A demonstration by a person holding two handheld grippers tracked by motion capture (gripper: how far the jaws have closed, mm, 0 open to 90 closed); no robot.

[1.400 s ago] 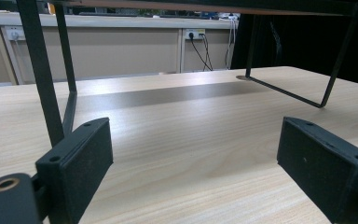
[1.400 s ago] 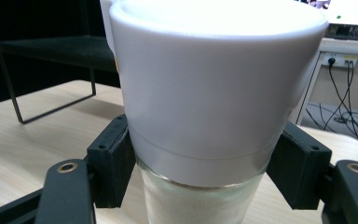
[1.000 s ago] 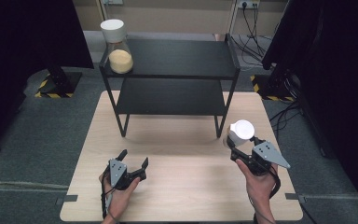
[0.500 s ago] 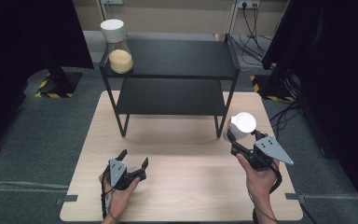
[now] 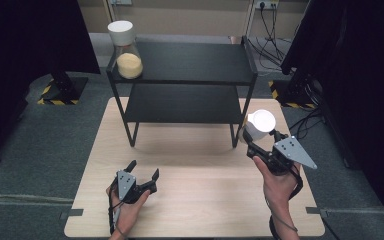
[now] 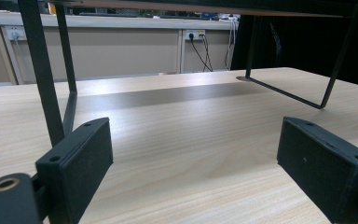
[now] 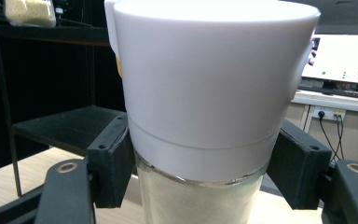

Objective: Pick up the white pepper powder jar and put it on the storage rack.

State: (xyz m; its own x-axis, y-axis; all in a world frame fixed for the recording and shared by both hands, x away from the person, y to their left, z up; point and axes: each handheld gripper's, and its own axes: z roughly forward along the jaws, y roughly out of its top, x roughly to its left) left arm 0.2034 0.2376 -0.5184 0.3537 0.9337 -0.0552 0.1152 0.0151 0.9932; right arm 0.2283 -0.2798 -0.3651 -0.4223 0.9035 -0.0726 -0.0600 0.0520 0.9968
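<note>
Light wood table up front: left gripper sits low on it, jaws spread, nothing between them. Right gripper pinches a white-lidded jar just under the lid, held off the table beside the black shelf. Another jar stands on its top-left corner. Glass could slide down through the pads, or the lid clip the frame.
</note>
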